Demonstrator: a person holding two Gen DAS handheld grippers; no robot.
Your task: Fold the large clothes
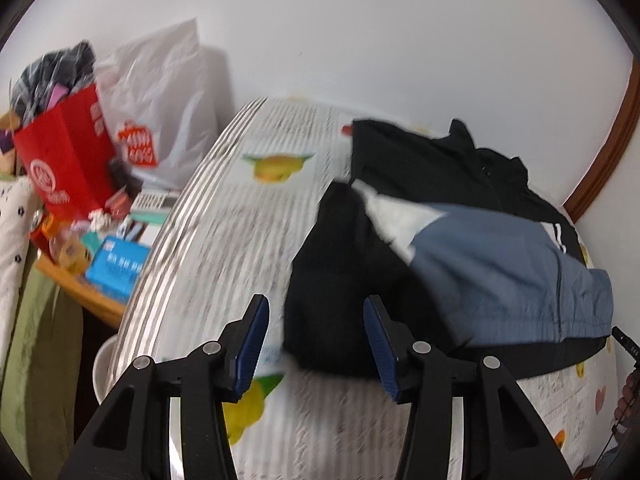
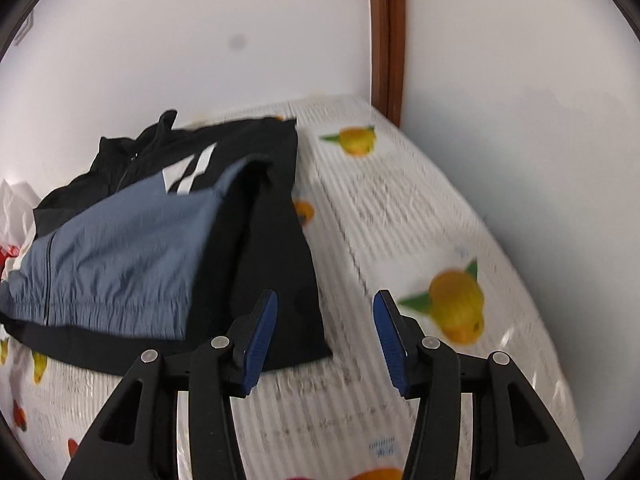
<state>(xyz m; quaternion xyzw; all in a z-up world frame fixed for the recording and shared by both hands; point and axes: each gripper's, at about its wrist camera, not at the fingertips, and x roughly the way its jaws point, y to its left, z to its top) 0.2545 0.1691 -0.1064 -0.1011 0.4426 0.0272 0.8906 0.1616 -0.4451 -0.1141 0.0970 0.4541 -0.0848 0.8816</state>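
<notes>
- A bed (image 1: 248,232), covered by a white striped sheet printed with fruit, is seen to fill both views; its far edge is set against a white wall (image 1: 360,40) and its far right corner meets a brown wooden trim (image 2: 387,40)
- A black and grey-blue jacket (image 2: 120,248) is laid flat on the bed near the far edge, with its zip closed, both sleeves folded in over the body and a white striped logo (image 2: 192,172) shown on the chest
- A white plastic bag (image 1: 160,104) is leaned against the wall beyond the bed's left edge
- A red paper bag (image 1: 68,160) stuffed with dark items is stood beside it on a cluttered wooden side table (image 1: 80,296)
- The left gripper (image 1: 316,344) is held spread above the jacket's near left corner, with nothing between its blue pads
- The right gripper (image 2: 326,340) is likewise held wide apart and unloaded, over the jacket's near right corner
</notes>
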